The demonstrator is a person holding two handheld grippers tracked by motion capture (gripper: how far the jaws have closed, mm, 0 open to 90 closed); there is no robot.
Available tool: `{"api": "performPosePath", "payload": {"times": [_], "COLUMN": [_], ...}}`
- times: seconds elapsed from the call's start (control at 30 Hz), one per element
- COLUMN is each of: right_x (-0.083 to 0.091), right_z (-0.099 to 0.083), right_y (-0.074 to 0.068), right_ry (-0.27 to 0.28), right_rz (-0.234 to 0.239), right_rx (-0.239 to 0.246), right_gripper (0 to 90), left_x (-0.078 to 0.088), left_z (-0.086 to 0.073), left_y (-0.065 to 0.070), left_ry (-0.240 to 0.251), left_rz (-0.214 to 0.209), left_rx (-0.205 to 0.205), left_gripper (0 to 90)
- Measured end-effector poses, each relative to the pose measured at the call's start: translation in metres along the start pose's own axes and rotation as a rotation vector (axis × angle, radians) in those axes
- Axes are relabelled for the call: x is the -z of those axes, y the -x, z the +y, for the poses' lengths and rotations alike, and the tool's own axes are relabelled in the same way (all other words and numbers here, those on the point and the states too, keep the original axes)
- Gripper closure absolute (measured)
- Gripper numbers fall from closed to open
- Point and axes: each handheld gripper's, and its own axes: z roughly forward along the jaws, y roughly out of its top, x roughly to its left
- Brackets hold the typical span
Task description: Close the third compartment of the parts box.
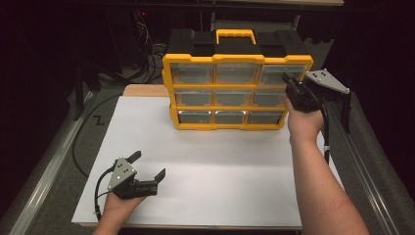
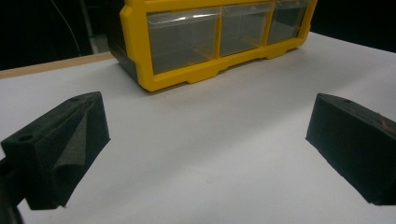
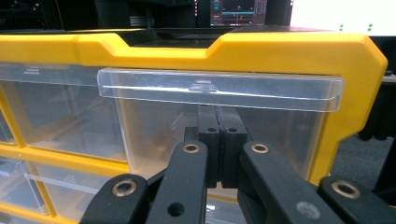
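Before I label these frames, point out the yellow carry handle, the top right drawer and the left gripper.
carry handle (image 1: 236, 33): high view, top bar of the yellow loop.
top right drawer (image 3: 280, 91): right gripper view, its clear pull lip.
left gripper (image 1: 149, 165): high view, midway between its open fingertips.

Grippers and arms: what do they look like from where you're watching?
Both grippers, left and right, are black with two blocky jaws; each carries a grey three-cornered plate and trails a black cable. The right gripper's linkage arms show brass-coloured rivets. The person's forearms are bare, no sleeves.
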Motion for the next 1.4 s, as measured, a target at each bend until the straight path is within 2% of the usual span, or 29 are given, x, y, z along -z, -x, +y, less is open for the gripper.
{"api": "performPosePath", "payload": {"times": [0.53, 0.83, 1.07, 1.4], "right_x": [-0.016, -0.016, -0.009, 0.015], "right_z": [0.002, 0.004, -0.001, -0.005], "right_y": [0.001, 0.001, -0.003, -0.007], "right_ry": [-0.024, -0.031, -0.039, -0.021], "right_rz": [-0.02, -0.022, 0.006, 0.057], "right_rx": [-0.005, 0.006, 0.011, 0.016], "right_gripper": [90.0, 90.0, 90.0, 90.0], "left_x": [0.002, 0.001, 0.0, -0.002], "left_z": [0.0, 0.0, 0.0, 0.0], "left_y": [-0.001, -0.001, -0.001, 0.0], "left_ry": [0.006, 0.006, 0.001, -0.002], "left_rz": [0.001, 0.0, -0.002, -0.004], "left_rx": [0.009, 0.008, 0.007, 0.004], "left_gripper": [0.1, 0.0, 0.0, 0.1]}}
